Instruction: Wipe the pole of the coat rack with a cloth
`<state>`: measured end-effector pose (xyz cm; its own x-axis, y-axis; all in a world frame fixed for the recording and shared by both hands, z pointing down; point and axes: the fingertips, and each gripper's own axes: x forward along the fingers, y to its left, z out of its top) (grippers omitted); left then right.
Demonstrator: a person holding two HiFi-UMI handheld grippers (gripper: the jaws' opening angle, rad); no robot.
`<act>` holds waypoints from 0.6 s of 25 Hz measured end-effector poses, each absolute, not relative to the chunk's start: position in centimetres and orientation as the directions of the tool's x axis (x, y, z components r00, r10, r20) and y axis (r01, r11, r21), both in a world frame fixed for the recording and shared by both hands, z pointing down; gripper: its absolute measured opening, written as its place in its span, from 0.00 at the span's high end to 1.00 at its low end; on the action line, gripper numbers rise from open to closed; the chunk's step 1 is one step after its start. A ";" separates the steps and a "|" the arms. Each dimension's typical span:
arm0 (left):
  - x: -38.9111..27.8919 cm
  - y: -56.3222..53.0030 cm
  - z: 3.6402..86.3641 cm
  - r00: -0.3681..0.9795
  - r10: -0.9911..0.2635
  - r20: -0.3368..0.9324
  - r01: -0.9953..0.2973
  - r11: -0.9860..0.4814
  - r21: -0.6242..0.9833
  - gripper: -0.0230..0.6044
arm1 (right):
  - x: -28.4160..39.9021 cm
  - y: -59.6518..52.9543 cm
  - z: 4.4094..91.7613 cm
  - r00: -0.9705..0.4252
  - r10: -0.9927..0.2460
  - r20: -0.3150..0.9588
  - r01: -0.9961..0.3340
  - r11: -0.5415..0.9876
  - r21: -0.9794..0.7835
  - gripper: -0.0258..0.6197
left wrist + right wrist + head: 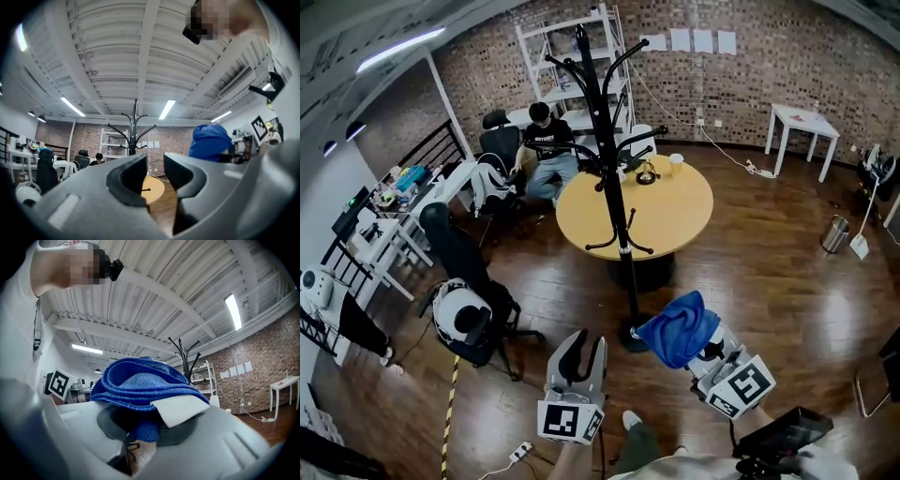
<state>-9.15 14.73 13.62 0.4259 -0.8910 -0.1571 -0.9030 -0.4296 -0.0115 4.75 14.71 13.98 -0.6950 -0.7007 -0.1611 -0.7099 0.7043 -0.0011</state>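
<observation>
Cloth (678,328) is sitting clamped in the right tool (705,349), short of the pole (608,187), needing contact next; left tool (584,349) is hanging narrowly open, empty.

1 cloth (680,328), 1 coat rack (612,211).

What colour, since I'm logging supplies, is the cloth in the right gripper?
Blue cloth, white tag; clearest in the right gripper view.

grey plastic left claw (584,349), black pads (124,180), white cubes (570,421) with black square markers, white shirt (16,333)
</observation>
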 end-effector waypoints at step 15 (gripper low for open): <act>-5.5 24.3 13.6 0.446 -0.886 -0.127 -0.895 -0.446 -0.034 0.79 | 7.7 24.1 14.3 -0.692 -0.706 -0.151 -0.711 0.703 -0.024 0.81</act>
